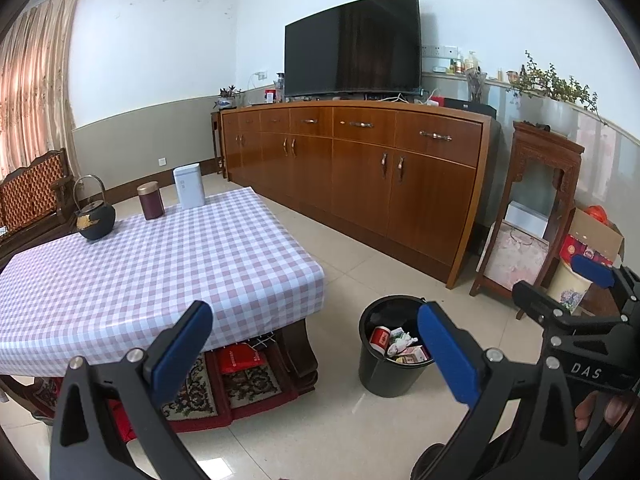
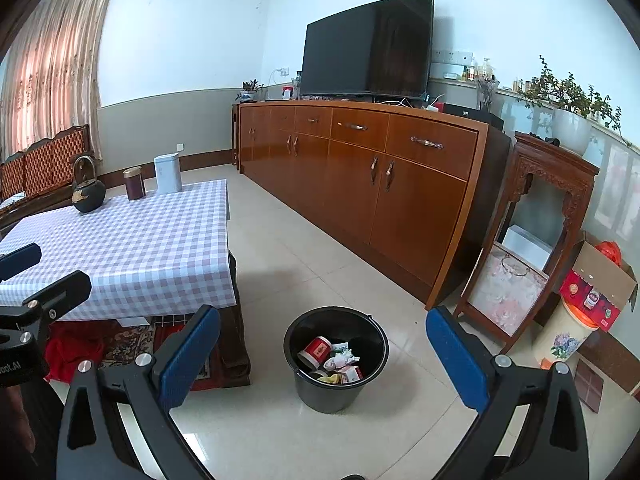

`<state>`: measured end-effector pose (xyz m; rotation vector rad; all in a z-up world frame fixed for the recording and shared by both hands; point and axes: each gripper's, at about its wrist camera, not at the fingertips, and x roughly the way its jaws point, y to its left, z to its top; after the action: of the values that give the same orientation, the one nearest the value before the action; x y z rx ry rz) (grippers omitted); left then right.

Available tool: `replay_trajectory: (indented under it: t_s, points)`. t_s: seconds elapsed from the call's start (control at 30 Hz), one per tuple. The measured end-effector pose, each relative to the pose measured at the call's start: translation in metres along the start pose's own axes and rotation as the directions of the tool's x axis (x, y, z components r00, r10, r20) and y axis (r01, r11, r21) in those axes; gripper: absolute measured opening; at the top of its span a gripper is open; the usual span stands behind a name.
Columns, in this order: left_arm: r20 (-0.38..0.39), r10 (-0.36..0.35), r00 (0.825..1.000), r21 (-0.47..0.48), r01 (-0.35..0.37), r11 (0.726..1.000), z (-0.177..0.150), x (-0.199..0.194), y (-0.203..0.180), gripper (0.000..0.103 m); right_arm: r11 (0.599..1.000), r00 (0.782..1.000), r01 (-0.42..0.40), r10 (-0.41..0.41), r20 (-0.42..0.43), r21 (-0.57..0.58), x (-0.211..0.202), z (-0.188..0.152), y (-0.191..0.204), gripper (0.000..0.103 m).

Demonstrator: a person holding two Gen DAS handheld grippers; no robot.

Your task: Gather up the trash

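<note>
both my claws, left gripper (image 1: 316,344) and right gripper (image 2: 324,348), gape empty; black bin (image 2: 336,360) at lower centre holds what looks like trash (image 2: 334,360).

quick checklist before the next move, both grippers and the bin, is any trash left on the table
1. Left gripper open, holding nothing: ok.
2. Right gripper open, holding nothing: ok.
3. Black trash bin upright on the floor beside the table: ok.
4. Trash inside the bin, a red can and crumpled paper: ok.
5. Checkered tablecloth shows only a kettle, a dark canister and a white tin: ok.
6. Room left in the bin: ok.
</note>
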<state>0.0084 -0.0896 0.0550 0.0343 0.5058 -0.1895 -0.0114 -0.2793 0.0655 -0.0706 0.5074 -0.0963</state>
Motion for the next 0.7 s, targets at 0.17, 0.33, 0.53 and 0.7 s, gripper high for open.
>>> replay_trajectory:
  t_s: [0.17, 0.33, 0.53, 0.7]
  points:
    - [-0.003, -0.002, 1.000, -0.004, 0.002, 1.000, 0.0007, 0.0005, 0.0004, 0.103, 1.000, 1.000, 0.001, -0.001, 0.001, -0.004, 0.0005, 0.0010, -0.0006, 0.103]
    - [-0.002, 0.000, 1.000, -0.004, 0.000, 1.000, 0.0011, 0.0003, 0.0003, 0.103, 1.000, 1.000, 0.003, -0.003, 0.003, -0.001, 0.0005, 0.0017, -0.0015, 0.103]
    - [-0.002, -0.003, 1.000, -0.001, 0.003, 1.000, 0.0012, 0.0003, -0.0012, 0.103, 1.000, 1.000, 0.002, -0.002, 0.001, 0.000, 0.0011, 0.0018, -0.0026, 0.103]
    - [-0.011, -0.008, 1.000, -0.007, 0.008, 1.000, 0.0011, 0.0021, -0.0010, 0.103, 1.000, 1.000, 0.003, -0.003, 0.000, 0.001, 0.0013, 0.0019, -0.0031, 0.103]
